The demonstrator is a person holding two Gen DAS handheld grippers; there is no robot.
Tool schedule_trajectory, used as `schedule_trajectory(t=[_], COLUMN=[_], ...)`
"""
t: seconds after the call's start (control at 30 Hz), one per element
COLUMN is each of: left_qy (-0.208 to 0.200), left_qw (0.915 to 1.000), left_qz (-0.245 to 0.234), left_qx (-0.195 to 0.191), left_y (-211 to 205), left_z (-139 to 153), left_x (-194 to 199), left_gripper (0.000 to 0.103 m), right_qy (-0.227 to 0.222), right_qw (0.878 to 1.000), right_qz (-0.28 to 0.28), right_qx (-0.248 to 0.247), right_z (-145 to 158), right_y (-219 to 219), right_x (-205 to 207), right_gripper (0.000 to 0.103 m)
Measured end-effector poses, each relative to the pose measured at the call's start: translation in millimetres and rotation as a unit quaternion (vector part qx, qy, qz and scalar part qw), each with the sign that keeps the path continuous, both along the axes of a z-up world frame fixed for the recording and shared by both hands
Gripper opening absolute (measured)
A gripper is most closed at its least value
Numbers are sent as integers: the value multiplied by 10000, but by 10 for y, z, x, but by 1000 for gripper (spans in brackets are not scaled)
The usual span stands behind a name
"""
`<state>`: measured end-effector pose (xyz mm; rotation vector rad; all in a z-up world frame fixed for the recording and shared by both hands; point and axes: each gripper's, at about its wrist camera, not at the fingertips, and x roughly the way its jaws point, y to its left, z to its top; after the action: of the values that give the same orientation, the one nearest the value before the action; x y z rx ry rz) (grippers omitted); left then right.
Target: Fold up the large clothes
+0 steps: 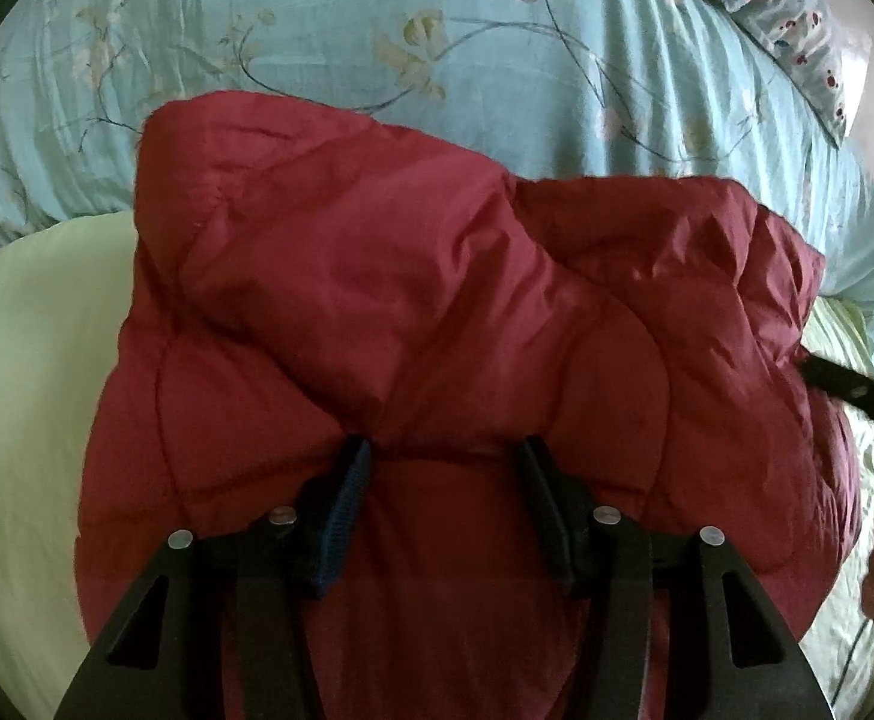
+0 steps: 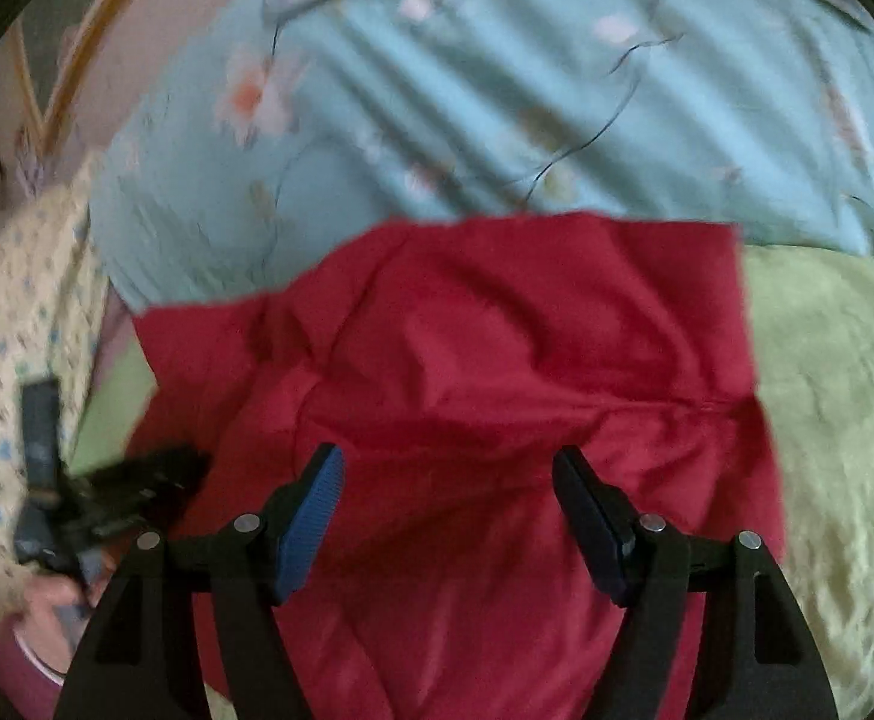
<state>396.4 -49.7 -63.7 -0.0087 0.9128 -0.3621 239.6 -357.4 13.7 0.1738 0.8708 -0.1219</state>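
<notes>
Now the red quilted jacket is lying folded on the pale green sheet, a floral blue duvet at twelve o'clock. The left gripper is gripping a bunched fold of jacket; the right gripper is hanging released above the cloth.

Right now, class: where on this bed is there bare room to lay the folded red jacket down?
Bare light-green sheet lies to one side of the red jacket, bordered beyond by the blue floral quilt. The other side is crowded: the left gripper and a hand sit there against a dotted cloth.
</notes>
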Motion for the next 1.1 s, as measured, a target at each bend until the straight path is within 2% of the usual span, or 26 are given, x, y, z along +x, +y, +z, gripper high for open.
schedule_trajectory(t=[0.1, 0.17, 0.27, 0.33, 0.43, 0.53, 0.67, 0.73, 0.9, 1.1], left_qy=[64, 85, 308, 320, 289, 239, 36, 33, 80, 116], left_qw=[9999, 9999, 9989, 9989, 9990, 9990, 9989, 9990, 9994, 9996], left_qz=[79, 140, 220, 250, 317, 354, 355, 376, 338, 243], left_qx=[-61, -17, -281, -232, -94, -88, -307, -257, 87, -120], left_y=[93, 119, 173, 165, 120, 131, 232, 266, 149, 207], left_z=[-14, -46, -119, -144, -166, -84, 79, 38, -121, 9], left_x=[91, 188, 348, 399, 421, 333, 39, 4, 121, -5], left_gripper=[44, 44, 44, 44, 44, 44, 44, 44, 44, 46], right_qy=[481, 485, 480, 431, 427, 430, 367, 335, 242, 48], right_qw=[9985, 9978, 9972, 9966, 9961, 9961, 9966, 9967, 9972, 9981], right_qz=[-169, -339, -572, -694, -767, -771, -736, -733, -690, -464], right_qx=[-182, -287, -74, 148, 45, -21, 61, 74, 177, 405], right_z=[-232, -312, -429, -481, -526, -550, -581, -597, -477, -142], right_y=[-81, -189, -398, -505, -505, -506, -542, -507, -493, -420], right_x=[221, 283, 359, 395, 437, 463, 429, 413, 267, -268], right_gripper=[73, 73, 75, 75, 76, 76, 76, 76, 76, 76])
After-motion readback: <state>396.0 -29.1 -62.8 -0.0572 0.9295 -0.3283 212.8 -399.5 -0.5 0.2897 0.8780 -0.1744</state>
